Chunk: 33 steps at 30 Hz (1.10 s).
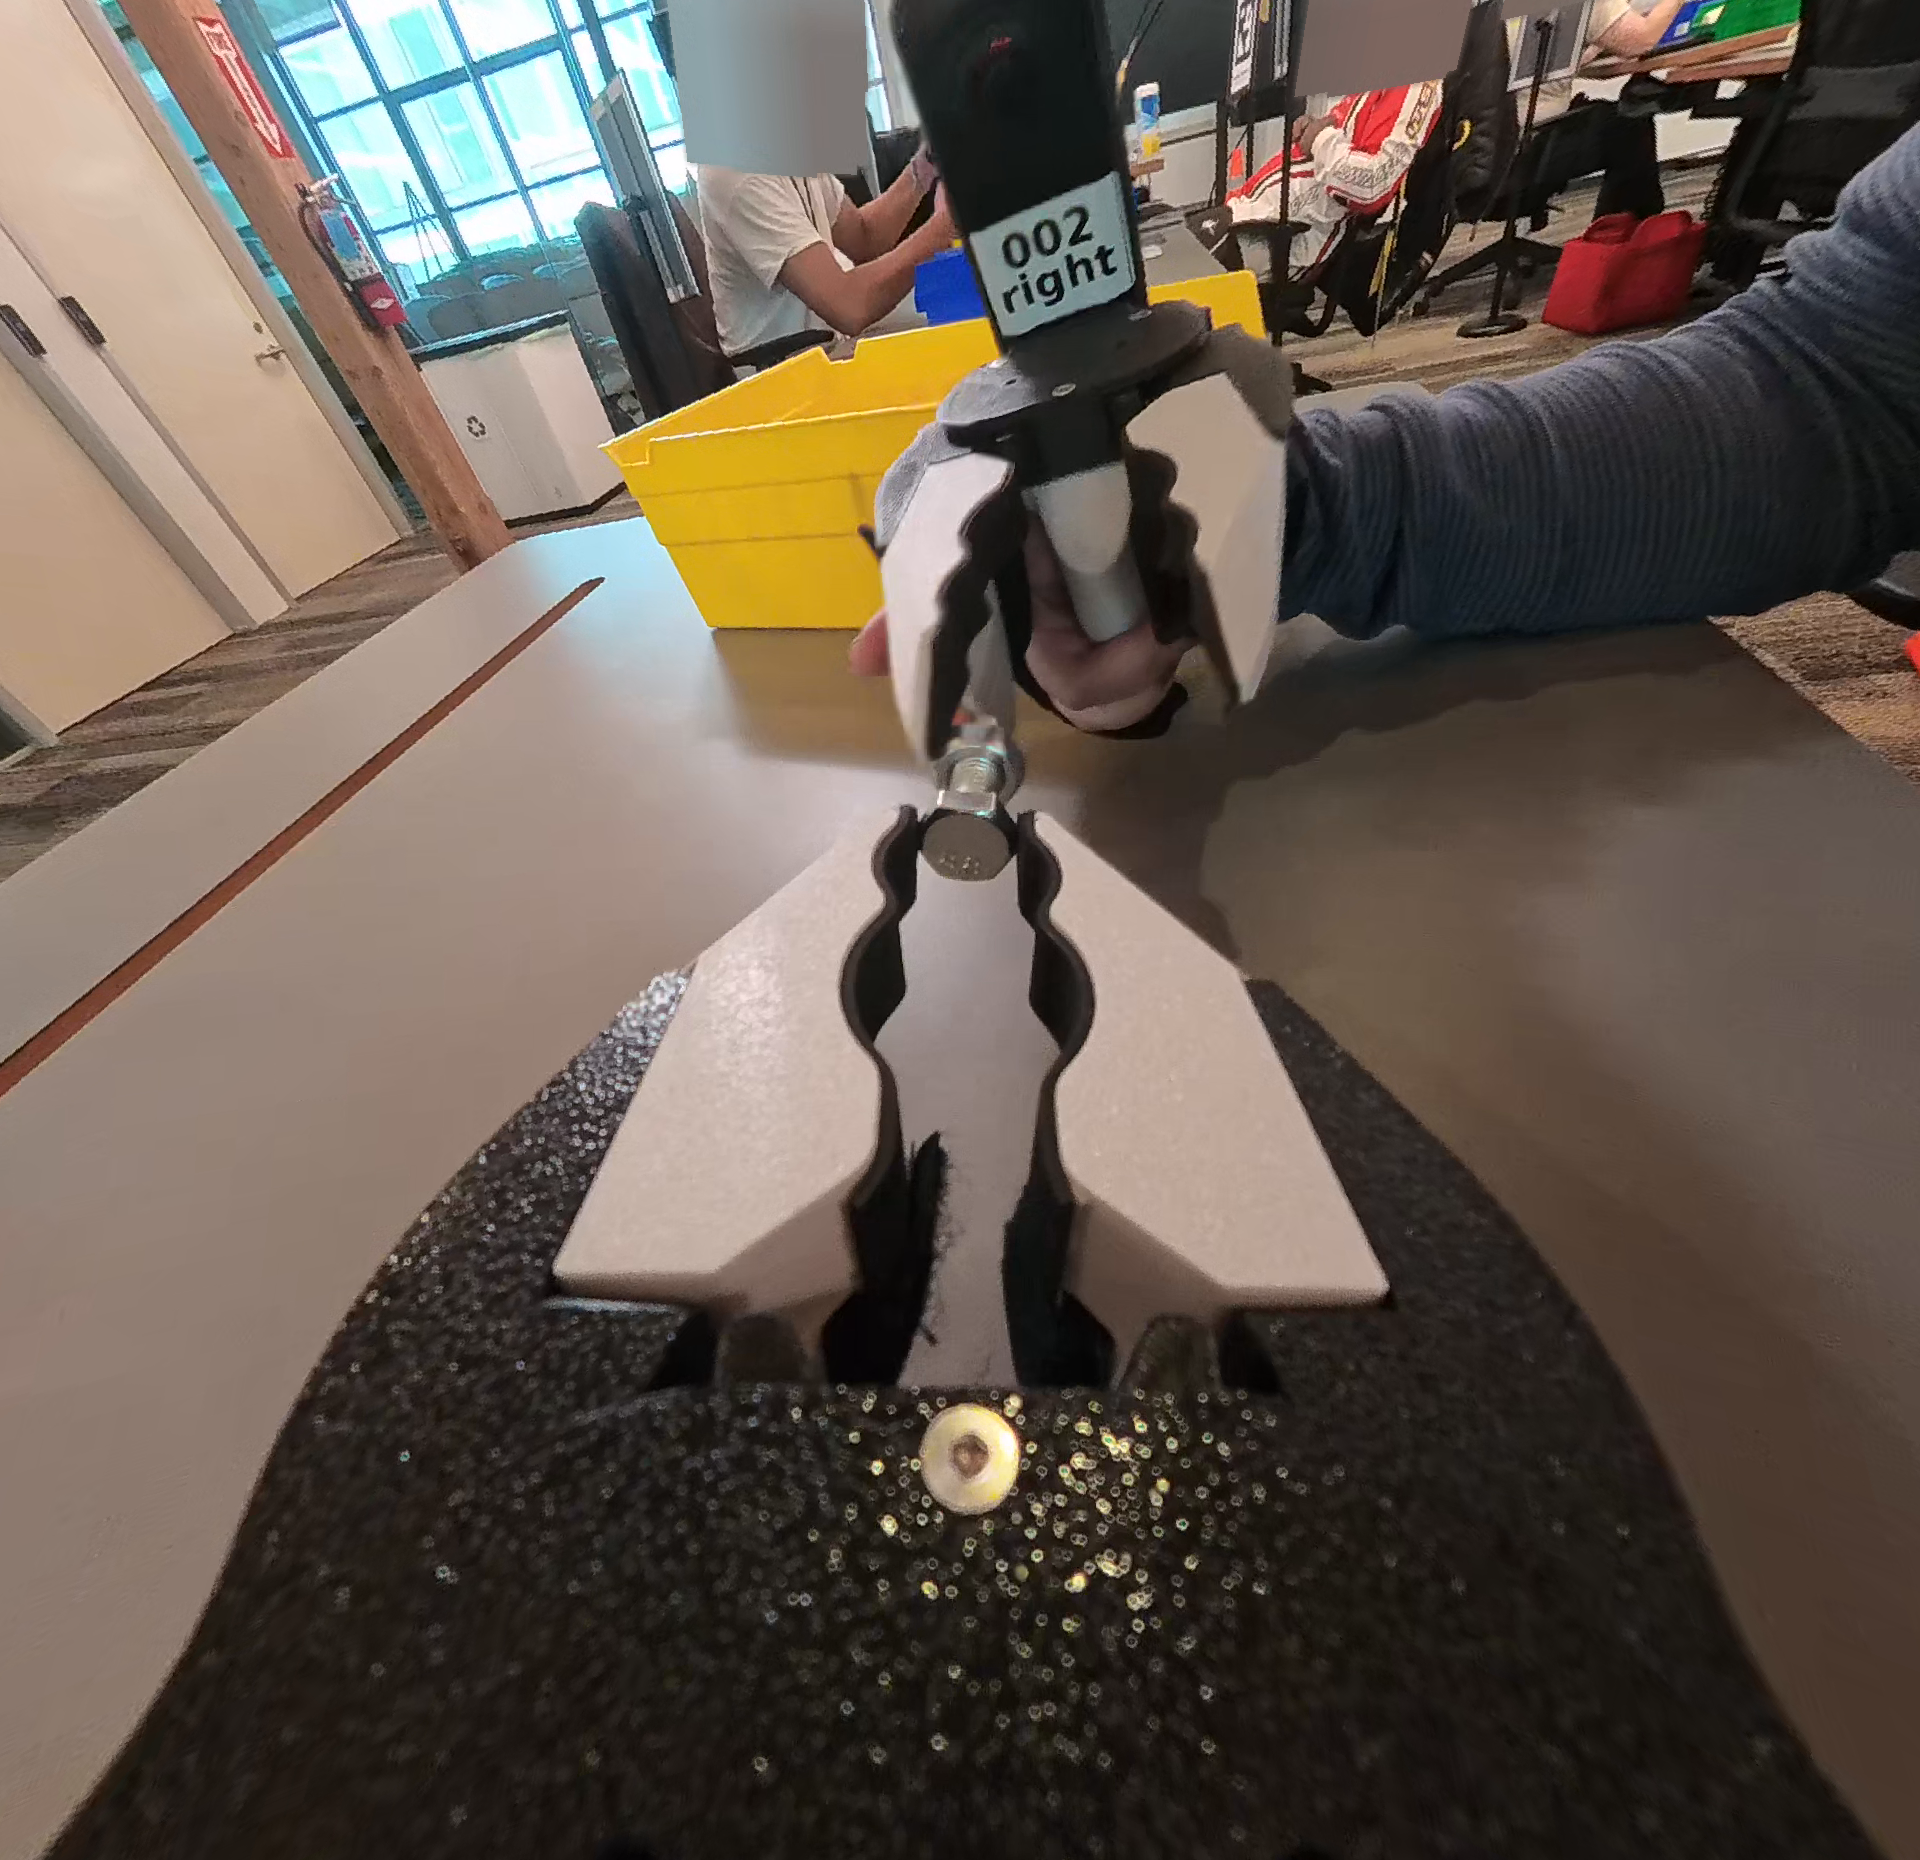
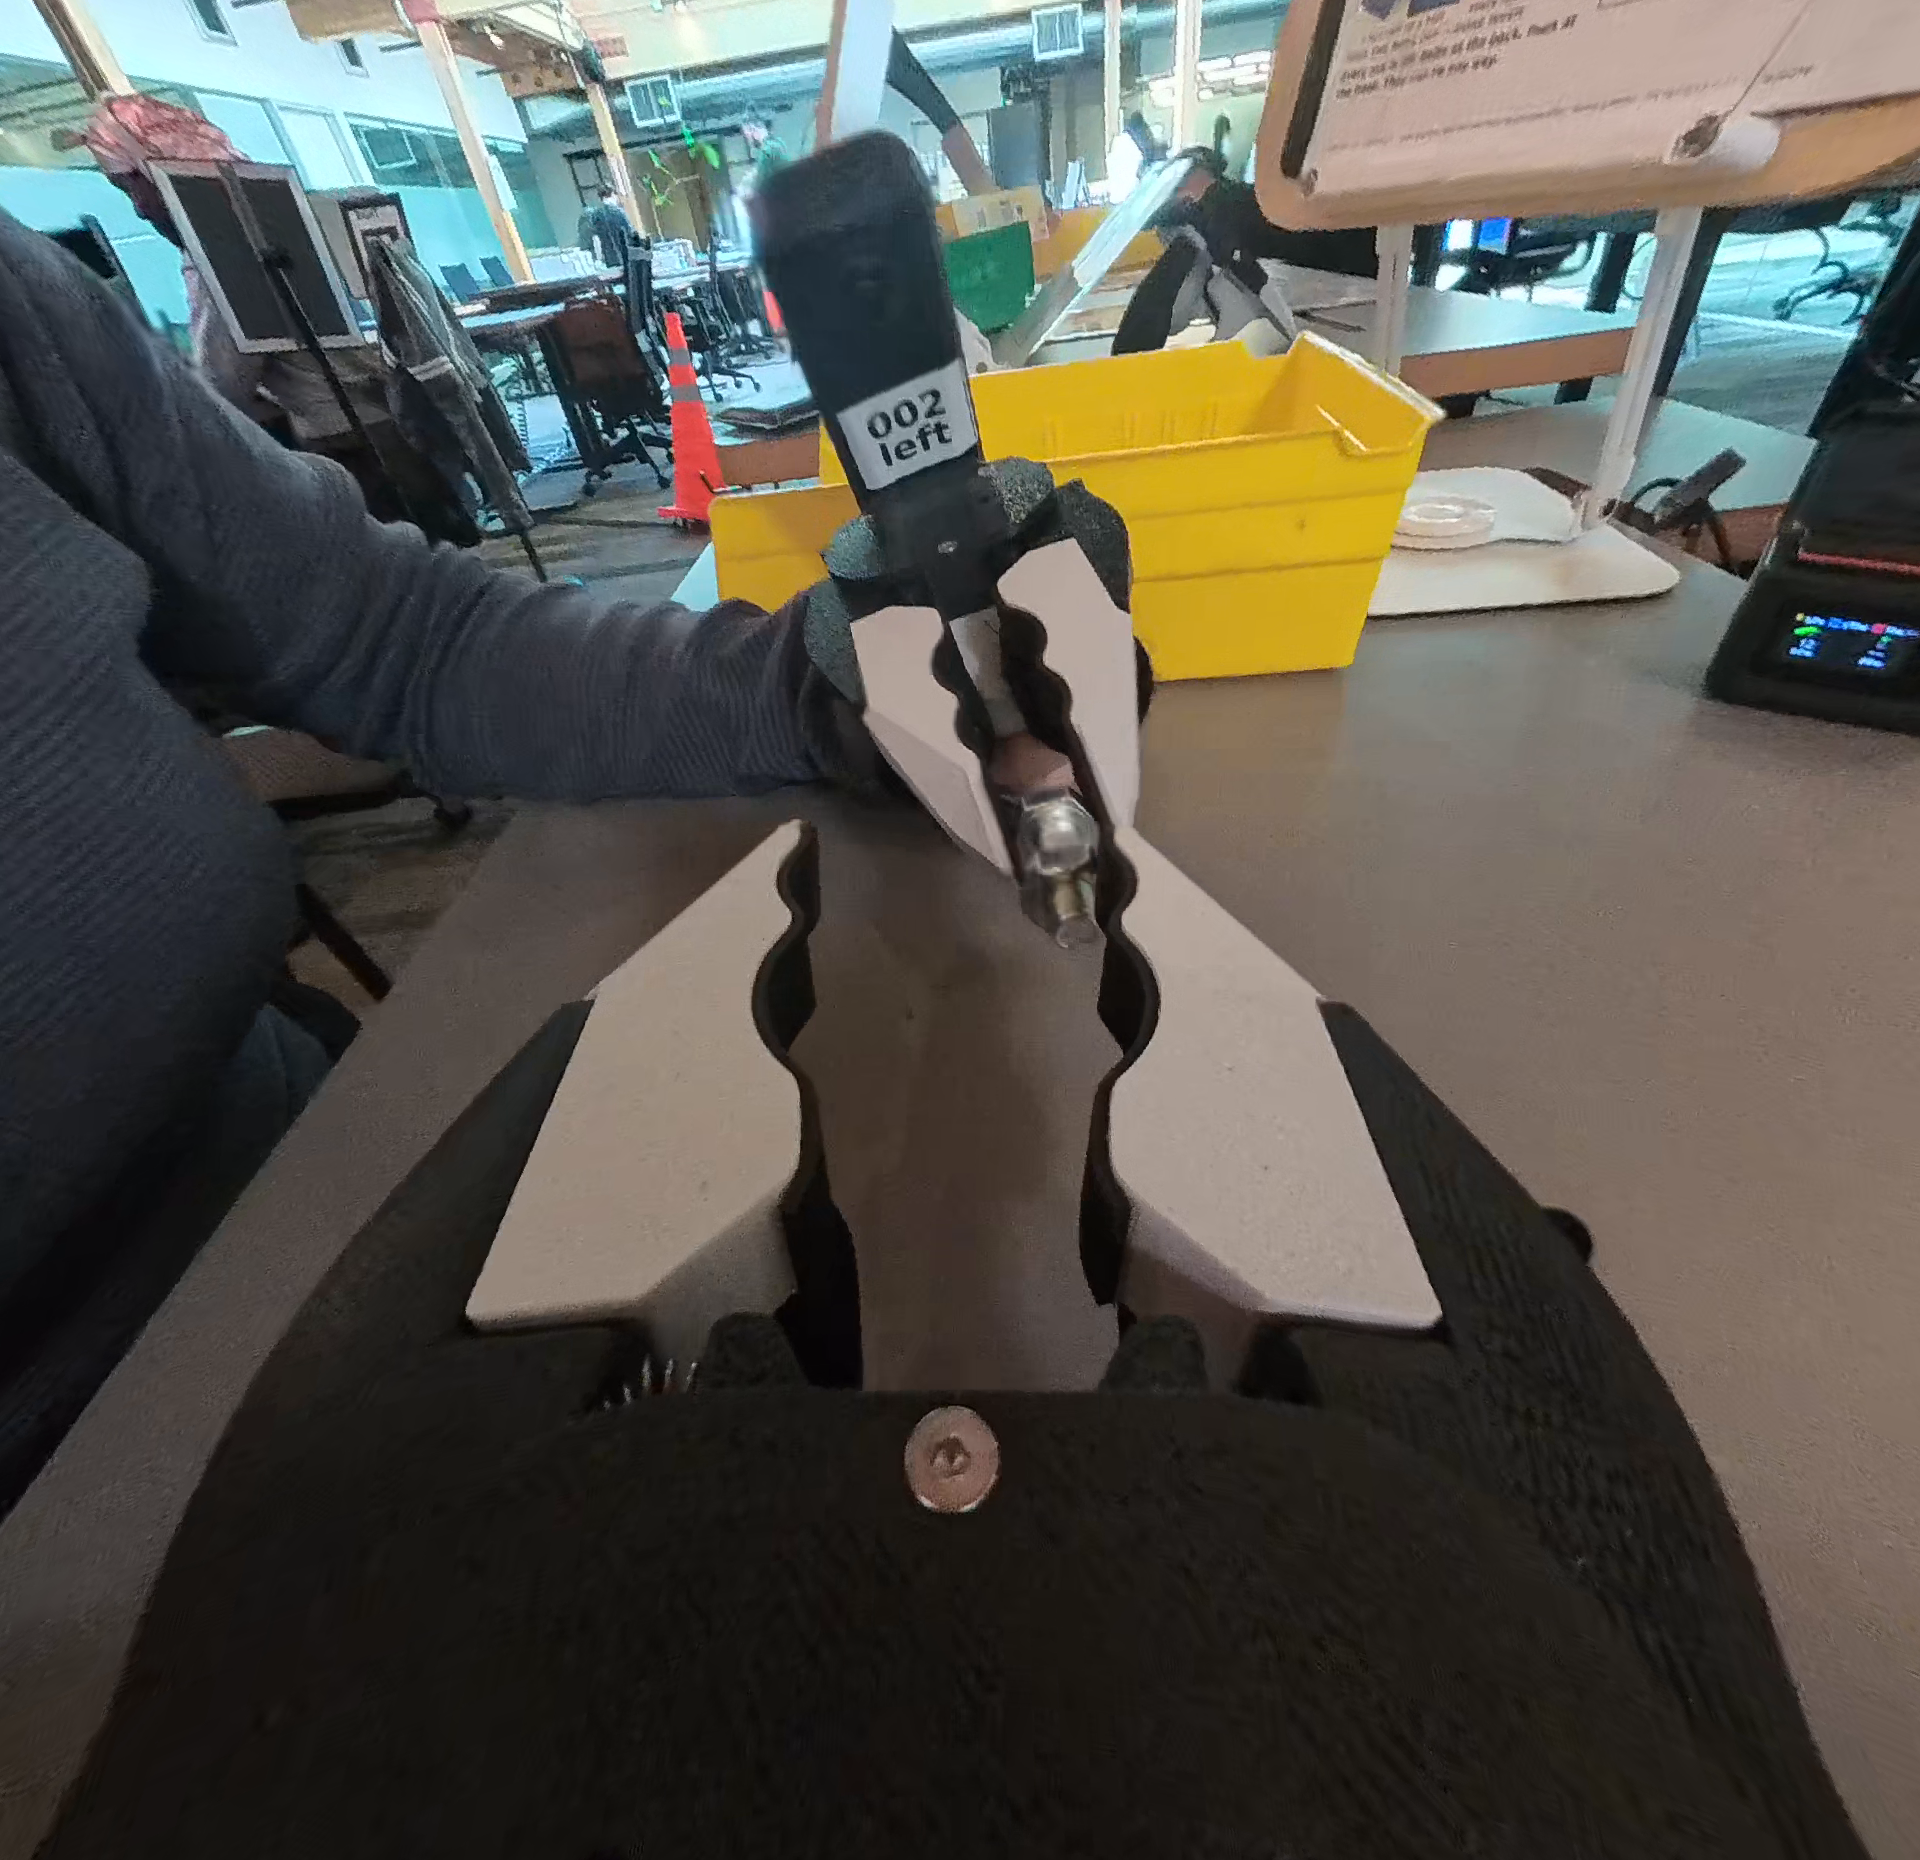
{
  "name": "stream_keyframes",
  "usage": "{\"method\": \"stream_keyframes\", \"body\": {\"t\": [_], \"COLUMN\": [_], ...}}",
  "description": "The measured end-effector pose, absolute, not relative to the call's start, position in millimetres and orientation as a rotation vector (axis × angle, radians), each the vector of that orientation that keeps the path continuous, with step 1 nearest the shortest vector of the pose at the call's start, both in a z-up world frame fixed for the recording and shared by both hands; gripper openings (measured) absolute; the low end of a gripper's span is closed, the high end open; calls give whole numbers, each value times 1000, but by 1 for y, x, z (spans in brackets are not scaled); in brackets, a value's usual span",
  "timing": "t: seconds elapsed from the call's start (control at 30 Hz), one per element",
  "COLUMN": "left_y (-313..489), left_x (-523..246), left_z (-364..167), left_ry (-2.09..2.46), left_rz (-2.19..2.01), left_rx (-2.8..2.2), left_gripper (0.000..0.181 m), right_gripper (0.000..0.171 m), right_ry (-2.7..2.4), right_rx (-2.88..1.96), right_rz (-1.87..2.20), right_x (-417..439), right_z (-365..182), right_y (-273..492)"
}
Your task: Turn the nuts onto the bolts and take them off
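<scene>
left gripper (image 1: 966, 834) clamps bolt (image 1: 968, 854) head | right gripper (image 2: 961, 875) spread

Bin (image 1: 769, 501) on table (image 1: 416, 875), behind bolt (image 1: 968, 844)

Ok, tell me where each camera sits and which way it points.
Left wrist view: sits on the left tool, looking along its fingers over the table at the bolt it pinches and the open right tool facing it; the right sleeve shows.
Right wrist view: sits on the right tool, looking the opposite way at the left tool; the left sleeve shows.
Shared: both tools, bolt, table, yellow bin.
</scene>
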<state>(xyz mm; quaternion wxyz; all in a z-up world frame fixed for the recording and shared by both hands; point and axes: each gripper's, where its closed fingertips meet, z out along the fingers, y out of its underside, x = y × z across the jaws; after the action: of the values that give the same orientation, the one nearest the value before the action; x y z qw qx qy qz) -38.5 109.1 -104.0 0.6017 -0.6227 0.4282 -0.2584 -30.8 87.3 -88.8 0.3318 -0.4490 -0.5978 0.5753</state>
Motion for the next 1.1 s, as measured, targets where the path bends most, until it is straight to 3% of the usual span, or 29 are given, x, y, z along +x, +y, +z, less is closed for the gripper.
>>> {"method": "stream_keyframes", "body": {"t": [0.1,0.4,0.6,0.73,1.0,1.1], "left_y": [110,110,109,109,109,110], "left_x": [-39,-40,-37,-39,-38,-38], "left_z": [-103,-102,-104,-102,-103,-104], "left_ry": [983,978,991,974,989,983], "left_rz": [-602,-608,-602,-611,-598,-597], "left_rx": [-1443,-1438,-1446,-1437,-1439,-1447], "left_gripper": [17,17,17,17,17,17], "right_gripper": [47,58,58,68,65,52], "right_ry": [-1573,-1626,-1466,-1560,-1576,-1489], "right_rx": [-1127,-1424,-1122,-1372,-1282,-1086], "right_rz": [1565,1575,1603,1493,1591,1610], "right_x": [-28,-30,-30,-32,-33,-26], "right_z": [-83,-113,-72,-105,-95,-68], "right_y": [78,88,84,98,84,81]}}
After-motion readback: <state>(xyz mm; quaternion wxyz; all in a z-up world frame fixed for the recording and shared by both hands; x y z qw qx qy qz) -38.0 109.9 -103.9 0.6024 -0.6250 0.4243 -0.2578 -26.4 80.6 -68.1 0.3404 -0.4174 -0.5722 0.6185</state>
